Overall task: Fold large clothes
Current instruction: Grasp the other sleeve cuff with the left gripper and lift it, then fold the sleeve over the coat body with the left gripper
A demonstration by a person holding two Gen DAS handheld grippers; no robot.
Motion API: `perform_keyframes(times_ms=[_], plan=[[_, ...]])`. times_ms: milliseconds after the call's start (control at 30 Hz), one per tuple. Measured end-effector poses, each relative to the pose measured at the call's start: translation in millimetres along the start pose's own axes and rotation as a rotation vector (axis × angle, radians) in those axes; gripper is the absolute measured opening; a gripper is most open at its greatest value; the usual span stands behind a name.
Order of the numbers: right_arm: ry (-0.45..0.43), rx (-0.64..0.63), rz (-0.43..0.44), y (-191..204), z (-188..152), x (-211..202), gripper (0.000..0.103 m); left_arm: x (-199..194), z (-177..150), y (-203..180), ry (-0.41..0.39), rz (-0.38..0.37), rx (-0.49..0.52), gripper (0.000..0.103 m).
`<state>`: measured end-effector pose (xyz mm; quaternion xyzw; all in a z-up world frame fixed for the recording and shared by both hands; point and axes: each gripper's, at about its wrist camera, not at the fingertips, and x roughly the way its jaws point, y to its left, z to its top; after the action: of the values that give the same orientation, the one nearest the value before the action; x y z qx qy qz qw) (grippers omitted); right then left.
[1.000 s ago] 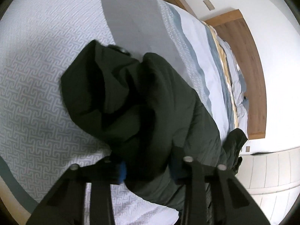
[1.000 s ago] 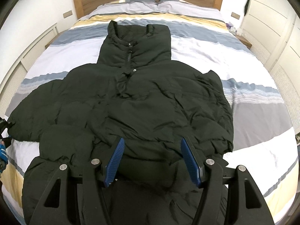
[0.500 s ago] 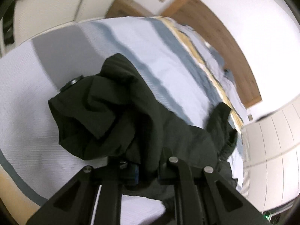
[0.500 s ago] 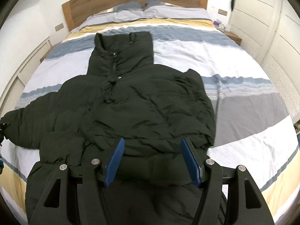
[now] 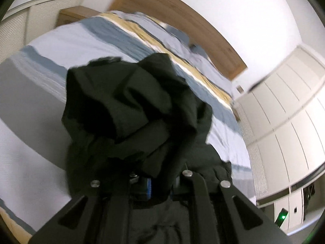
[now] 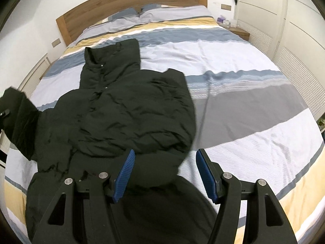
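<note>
Left gripper (image 5: 160,185): jaws nearly closed, pinching a bunched fold of the dark puffer jacket (image 6: 130,113); blue pad barely visible under the fabric. Held part, a sleeve (image 5: 134,109), lifted clear of the bed (image 6: 233,93) and hanging crumpled in front of the lens, hiding most of the mattress behind it. Same sleeve seen in the right wrist view as a raised dark mass at the far left edge (image 6: 19,120). Right gripper (image 6: 164,172): jaws about half open, blue ribbed pads (image 6: 125,175) apart, nothing clamped between them; positioned above the jacket's lower right edge, contact with the fabric not discernible. Jacket body spread front-up on the left half of the bed, collar (image 6: 110,59) toward the pillows (image 6: 146,14), right-hand sleeve folded across the chest, hem toward the camera. Striped cover (image 6: 254,122) in bands of white, grey, blue and yellow under and beside the garment. Wooden headboard (image 6: 130,2) at the far end. White louvred cupboard doors (image 6: 300,30) along the right wall; small bedside stand (image 6: 239,31) with a few items in the corner next to them. Left wrist view markedly motion-blurred, headboard (image 5: 182,22) and wardrobe (image 5: 284,111) tilted diagonally.
</note>
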<state>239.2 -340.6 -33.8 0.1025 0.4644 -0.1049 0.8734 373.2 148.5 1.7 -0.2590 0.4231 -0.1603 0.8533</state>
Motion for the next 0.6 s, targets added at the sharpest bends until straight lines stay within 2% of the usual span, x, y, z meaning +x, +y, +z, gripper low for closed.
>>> perform_keyframes(times_ms=[367, 600], plan=[[-0.013, 0.063, -0.021, -83, -14, -18, 0.062, 95, -83, -103, 0.206, -0.014, 0.122, 0.010], [0.007, 0.100, -0.026, -111, -29, -17, 0.062, 138, -132, -115, 0.330, 0.036, 0.160, 0.010]])
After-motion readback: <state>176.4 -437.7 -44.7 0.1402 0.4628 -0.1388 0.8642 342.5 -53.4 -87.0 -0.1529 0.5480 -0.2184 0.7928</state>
